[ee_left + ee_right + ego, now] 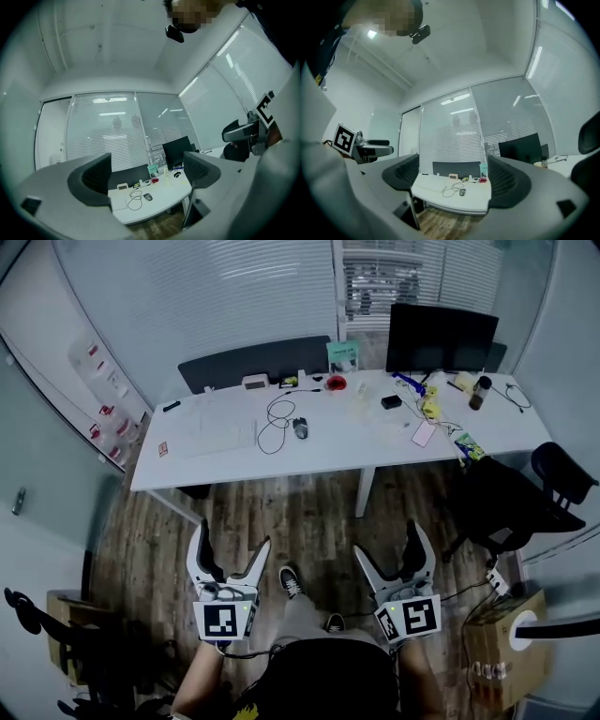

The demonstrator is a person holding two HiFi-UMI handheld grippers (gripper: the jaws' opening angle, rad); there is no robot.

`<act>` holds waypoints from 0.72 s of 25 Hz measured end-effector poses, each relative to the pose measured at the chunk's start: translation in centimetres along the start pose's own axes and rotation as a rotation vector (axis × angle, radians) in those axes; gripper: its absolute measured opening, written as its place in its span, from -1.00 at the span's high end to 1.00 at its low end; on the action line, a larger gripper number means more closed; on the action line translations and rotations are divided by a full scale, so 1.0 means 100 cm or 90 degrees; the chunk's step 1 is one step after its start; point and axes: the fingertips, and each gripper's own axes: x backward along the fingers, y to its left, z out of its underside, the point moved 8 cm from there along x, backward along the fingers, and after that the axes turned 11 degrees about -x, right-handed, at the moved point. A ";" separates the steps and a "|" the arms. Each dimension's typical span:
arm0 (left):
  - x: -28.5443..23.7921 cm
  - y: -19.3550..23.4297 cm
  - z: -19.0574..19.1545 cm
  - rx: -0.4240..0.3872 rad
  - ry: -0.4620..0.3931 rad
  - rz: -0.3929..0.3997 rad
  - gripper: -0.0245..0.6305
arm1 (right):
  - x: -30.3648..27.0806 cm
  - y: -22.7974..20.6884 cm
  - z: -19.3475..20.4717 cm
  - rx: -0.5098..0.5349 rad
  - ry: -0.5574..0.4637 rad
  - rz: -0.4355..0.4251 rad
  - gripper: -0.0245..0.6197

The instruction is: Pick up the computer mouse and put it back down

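Mouse (300, 427) sits on the white bench (234, 463), near the middle, upright, with its looped cable (276, 418) just to its left; nothing touches it and both tongs are well apart from it. Nearest the camera: a person's dark top and forearms, and one shoe (291, 581) on the wood floor (309, 512) between the two tongs. Left tongs (232, 538) are held low over the floor, jaws spread wide with nothing between them; a marker cube (225, 620) is on the back. Right tongs (386, 542) are the same: jaws apart, empty, marker cube (411, 617) behind. The left gripper view shows the left tongs (146, 168) open, with the bench and mouse (147, 197) far off in the gap. The right gripper view shows the right tongs (454, 172) open too, with the mouse (462, 192) small in the distance. A cardboard box (497, 652) is on the floor at right, with a black chair (553, 479) beyond it. On the bench, a pale keyboard (223, 437) lies left of the cable, a pink phone (424, 434) and small clutter lie to the right, and a red item (336, 383) sits near the back edge. A dark monitor (441, 337) stands at the back right. Blinds (394, 273) cover the glass wall behind.
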 end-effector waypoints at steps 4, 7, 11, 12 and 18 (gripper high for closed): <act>-0.020 -0.003 0.010 0.017 0.002 0.000 -0.50 | -0.011 -0.013 -0.004 0.036 0.006 0.009 -0.77; -0.023 0.018 0.022 0.011 0.028 -0.002 -0.50 | -0.028 -0.006 0.004 0.027 0.019 0.014 -0.79; -0.045 0.046 0.035 0.015 0.042 -0.022 -0.50 | -0.068 -0.002 0.015 0.013 0.035 0.005 -0.79; -0.053 0.052 0.039 0.015 0.045 -0.020 -0.50 | -0.079 -0.002 0.016 0.012 0.040 0.004 -0.79; -0.119 0.113 0.088 0.023 0.065 -0.018 -0.50 | -0.190 0.002 0.040 -0.012 0.075 0.007 -0.79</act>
